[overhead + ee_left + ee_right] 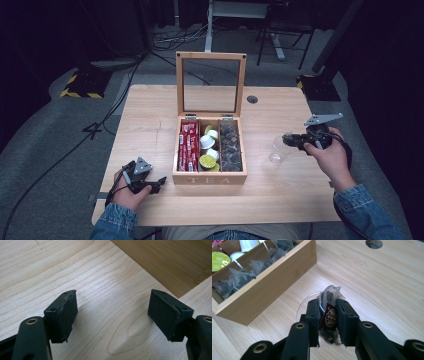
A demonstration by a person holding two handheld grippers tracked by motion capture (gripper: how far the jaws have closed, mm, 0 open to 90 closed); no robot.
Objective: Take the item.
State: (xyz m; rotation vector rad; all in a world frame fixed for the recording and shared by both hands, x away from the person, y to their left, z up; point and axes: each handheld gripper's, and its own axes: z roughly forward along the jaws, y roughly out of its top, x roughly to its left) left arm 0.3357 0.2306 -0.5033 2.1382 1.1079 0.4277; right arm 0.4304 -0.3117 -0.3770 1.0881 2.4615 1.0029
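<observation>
1. The tea bag (331,297), a translucent pyramid pouch of dark leaves with a dark red paper tag (329,319), is pinched between the two black jaws of the right gripper (328,322); the jaws are closed tight on it, the pouch's top poking out above the pads and its bulk hanging below them.
2. Straight beneath the bag is a clear plastic cup (278,149), standing on the desk (280,190) towards its right edge, well right of the tea box; in the right gripper view the cup's rim (305,302) curves just behind the jaws. Whether the bag touches the cup I cannot tell.
3. In the high view the right gripper (291,140) points left, held over the cup.
4. The left gripper (112,312) has its jaws standing wide apart with nothing between them, only bare desk wood.
5. In the high view the left gripper (159,183) rests near the desk's front-left corner, just beside the front-left corner of the wooden tea box (210,178).
6. The box stands mid-desk with its glass lid (210,84) upright; red sachets (189,145) fill its left compartment, round capsules (209,149) the middle, more tea bags (230,146) the right.
</observation>
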